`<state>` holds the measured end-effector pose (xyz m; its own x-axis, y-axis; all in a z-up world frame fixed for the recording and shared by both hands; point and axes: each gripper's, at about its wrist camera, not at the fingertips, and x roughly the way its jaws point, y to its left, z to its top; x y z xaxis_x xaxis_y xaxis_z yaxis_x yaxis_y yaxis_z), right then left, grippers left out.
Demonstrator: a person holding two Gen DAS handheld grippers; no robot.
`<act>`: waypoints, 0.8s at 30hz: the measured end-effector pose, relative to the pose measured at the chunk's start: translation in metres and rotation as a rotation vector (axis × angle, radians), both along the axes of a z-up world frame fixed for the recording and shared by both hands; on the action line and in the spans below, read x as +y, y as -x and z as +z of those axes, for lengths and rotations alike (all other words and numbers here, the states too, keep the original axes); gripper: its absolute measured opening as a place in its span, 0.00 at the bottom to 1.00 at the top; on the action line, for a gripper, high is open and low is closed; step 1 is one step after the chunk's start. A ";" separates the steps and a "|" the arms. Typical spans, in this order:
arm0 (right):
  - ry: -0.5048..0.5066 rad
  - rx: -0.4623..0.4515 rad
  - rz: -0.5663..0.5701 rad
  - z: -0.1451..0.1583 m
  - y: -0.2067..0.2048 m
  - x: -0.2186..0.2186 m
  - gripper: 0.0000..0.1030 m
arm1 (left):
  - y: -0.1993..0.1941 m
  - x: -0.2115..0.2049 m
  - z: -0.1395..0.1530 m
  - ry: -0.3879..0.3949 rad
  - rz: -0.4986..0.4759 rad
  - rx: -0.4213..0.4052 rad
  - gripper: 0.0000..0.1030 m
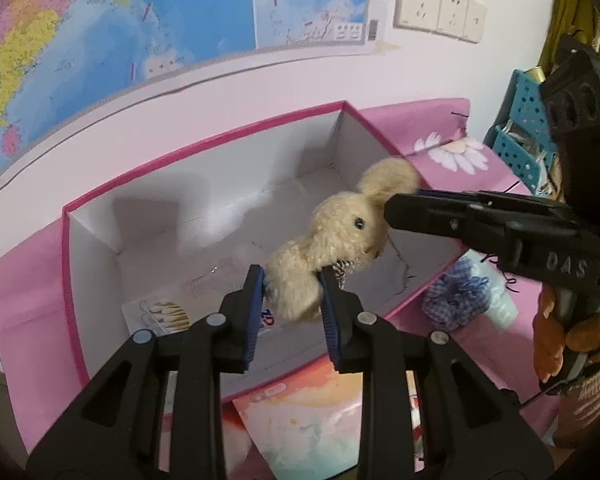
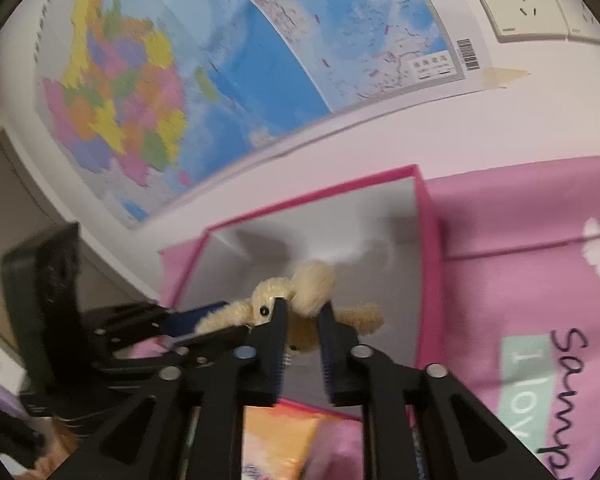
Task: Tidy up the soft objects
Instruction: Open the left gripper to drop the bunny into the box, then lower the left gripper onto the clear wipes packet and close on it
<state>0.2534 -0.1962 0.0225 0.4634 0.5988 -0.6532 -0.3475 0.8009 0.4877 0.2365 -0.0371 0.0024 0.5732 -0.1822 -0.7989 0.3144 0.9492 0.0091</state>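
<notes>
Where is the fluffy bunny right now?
The fluffy bunny hangs over the open pink box, pinched at its body by the left claw, with the right claw at its ear.

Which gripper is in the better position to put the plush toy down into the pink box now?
The left gripper. It clamps the plush toy's body, directly above the open pink box. The right gripper only flanks the toy's ear.
</notes>
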 end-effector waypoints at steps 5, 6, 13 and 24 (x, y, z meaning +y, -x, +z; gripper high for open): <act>0.057 -0.058 -0.026 0.012 0.014 -0.007 0.45 | 0.004 0.008 0.006 0.006 0.039 -0.016 0.43; 0.054 -0.074 -0.016 0.015 0.020 -0.008 0.45 | 0.008 0.012 0.009 0.009 0.048 -0.030 0.46; -0.029 -0.169 0.122 0.051 0.083 -0.022 0.47 | 0.073 0.044 0.043 0.084 0.037 -0.163 0.50; -0.075 -0.158 0.286 0.060 0.181 -0.033 0.47 | 0.200 0.071 0.032 0.186 -0.024 -0.186 0.59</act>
